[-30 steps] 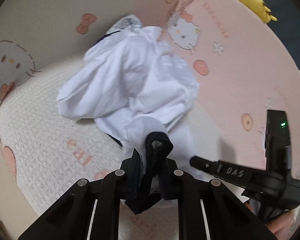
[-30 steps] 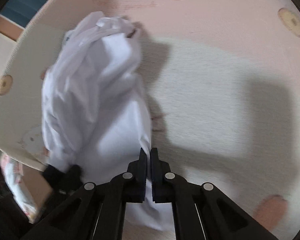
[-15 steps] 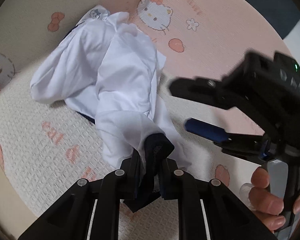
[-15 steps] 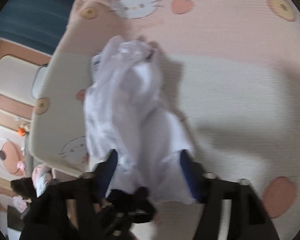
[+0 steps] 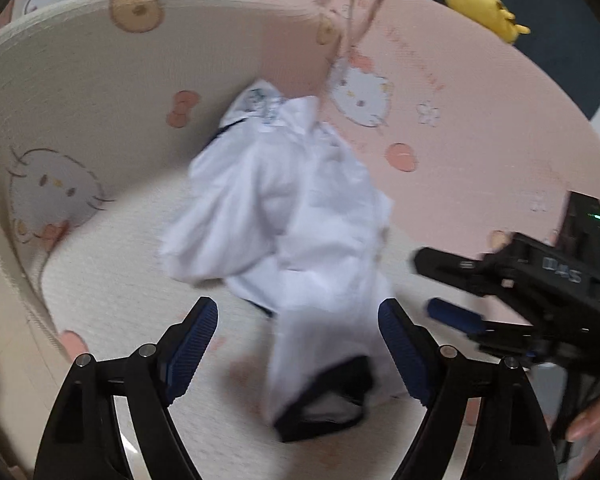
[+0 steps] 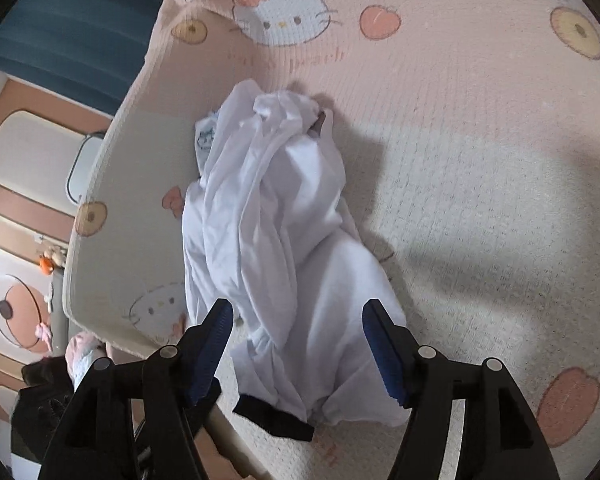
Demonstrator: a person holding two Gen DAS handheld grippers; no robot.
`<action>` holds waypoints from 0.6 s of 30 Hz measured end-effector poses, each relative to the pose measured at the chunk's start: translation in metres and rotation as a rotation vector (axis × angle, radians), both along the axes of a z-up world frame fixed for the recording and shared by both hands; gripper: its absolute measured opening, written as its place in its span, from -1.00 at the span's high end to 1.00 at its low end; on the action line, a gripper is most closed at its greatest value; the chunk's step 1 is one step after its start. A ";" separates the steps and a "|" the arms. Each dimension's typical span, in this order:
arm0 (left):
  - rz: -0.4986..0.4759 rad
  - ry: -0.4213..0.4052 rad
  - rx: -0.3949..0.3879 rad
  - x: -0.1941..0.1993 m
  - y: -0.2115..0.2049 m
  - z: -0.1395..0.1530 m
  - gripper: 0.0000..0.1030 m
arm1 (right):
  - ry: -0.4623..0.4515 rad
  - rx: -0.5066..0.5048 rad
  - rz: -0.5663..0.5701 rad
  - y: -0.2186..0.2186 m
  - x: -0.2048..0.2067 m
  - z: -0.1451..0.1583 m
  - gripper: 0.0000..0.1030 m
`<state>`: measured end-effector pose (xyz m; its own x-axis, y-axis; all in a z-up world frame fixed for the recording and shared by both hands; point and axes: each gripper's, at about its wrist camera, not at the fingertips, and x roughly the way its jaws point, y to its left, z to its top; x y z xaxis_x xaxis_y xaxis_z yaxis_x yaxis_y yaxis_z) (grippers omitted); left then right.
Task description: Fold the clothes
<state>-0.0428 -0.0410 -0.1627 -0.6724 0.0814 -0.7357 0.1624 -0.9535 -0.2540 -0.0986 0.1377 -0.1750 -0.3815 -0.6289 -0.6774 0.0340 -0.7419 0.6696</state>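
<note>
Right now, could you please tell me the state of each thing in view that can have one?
white garment: crumpled in a heap on the mat, unfolded, dark-trimmed end nearest the grippers.
left gripper: open, jaws just opened, cloth lying loose between them.
right gripper: open, nothing gripped.
mat: spread flat; far corner folded over.

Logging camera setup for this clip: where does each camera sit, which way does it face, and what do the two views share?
Left wrist: sits on the left tool, facing forward and down at the white shirt on the blanket; its open blue fingers show, plus the right tool and a hand.
Right wrist: sits on the right tool, facing down at the shirt; only its open fingers show.
Shared: the shirt and the blanket.
</note>
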 end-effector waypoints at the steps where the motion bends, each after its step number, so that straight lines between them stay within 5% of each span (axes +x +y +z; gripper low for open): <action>1: 0.010 -0.012 -0.007 -0.001 -0.005 -0.003 -0.59 | 0.009 -0.003 0.002 -0.003 -0.010 -0.004 -0.30; 9: 0.078 -0.026 -0.086 -0.007 -0.046 -0.017 -0.59 | 0.039 0.022 0.020 -0.037 -0.070 -0.045 -0.30; 18: 0.090 -0.052 -0.055 -0.042 -0.060 -0.034 -0.59 | 0.115 0.083 0.091 -0.075 -0.079 -0.050 -0.29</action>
<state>-0.0849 -0.1010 -0.1965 -0.6362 -0.0186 -0.7713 0.2594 -0.9467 -0.1912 -0.1773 0.0625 -0.2245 -0.4035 -0.6080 -0.6838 0.1767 -0.7850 0.5937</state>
